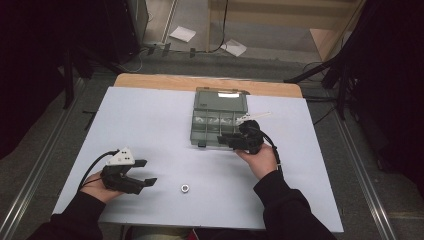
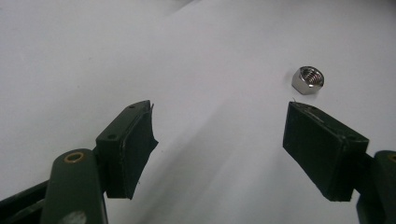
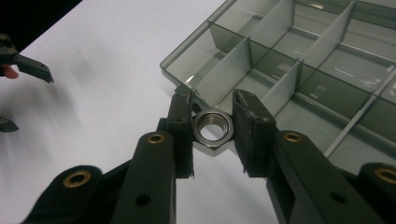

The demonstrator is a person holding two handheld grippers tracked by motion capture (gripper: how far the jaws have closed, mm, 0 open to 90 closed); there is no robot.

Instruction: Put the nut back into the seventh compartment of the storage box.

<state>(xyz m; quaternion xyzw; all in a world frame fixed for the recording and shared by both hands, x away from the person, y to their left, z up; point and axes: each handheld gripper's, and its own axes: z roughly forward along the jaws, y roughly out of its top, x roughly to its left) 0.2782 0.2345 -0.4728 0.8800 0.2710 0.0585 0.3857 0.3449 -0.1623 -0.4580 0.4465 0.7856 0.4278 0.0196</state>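
Black jaws of the right gripper [image 3: 212, 128] rise closest in its own view, clamped on a steel nut [image 3: 211, 130]: both pads press its opposite flats, the threaded hole faces the camera, and the jaws stand only as far apart as the nut is wide. That nut is held at the near corner of the box [image 3: 299, 70], a smoky clear organiser with dividers forming several compartments; whether the nut hangs over the rim or just in front of it I cannot tell. From the high view the right gripper [image 1: 231, 140] sits at the box's [image 1: 220, 117] near right corner, in the person's right hand.

Left gripper [image 2: 219, 149] jaws stand wide apart with nothing between them, the 2 pads over bare white counter [image 2: 116, 56]. A 2nd nut [image 2: 308, 80] lies on the counter just beyond the right-hand pad, apart from it. In the high view this nut [image 1: 184, 188] rests on the counter [image 1: 150, 115] near the front edge, to the right of the left gripper [image 1: 144, 172], and well apart from the box.
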